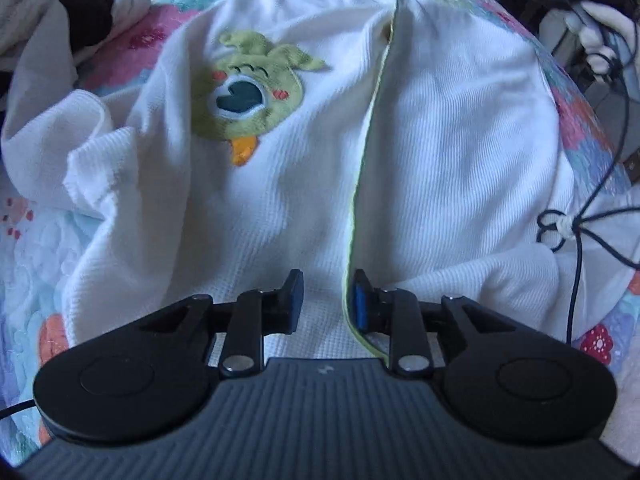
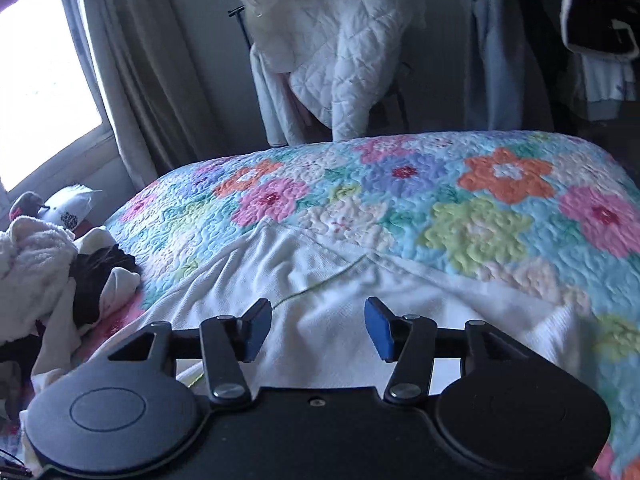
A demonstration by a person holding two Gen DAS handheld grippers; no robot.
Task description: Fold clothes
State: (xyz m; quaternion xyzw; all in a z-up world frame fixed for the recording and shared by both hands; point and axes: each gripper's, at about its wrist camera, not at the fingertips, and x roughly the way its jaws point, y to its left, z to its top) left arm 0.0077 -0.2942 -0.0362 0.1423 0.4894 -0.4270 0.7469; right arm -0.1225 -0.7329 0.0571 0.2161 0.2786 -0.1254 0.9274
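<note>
A white waffle-knit garment [image 1: 440,152] with a green cartoon patch [image 1: 248,92] and a thin lime-green edge [image 1: 362,184] lies spread on a flowered quilt [image 1: 36,248]. My left gripper [image 1: 326,300] hovers open just above its near part, the lime edge running between the fingers without being clamped. In the right wrist view the same white garment [image 2: 320,300] lies under my right gripper [image 2: 318,326], which stands wide open with nothing between its fingers.
A heap of white and black clothes [image 2: 52,276] sits at the quilt's left side. Black cables [image 1: 576,232] trail at the right edge of the bed. A quilted white jacket [image 2: 340,48] hangs behind the bed, beside a window [image 2: 44,80] with curtains.
</note>
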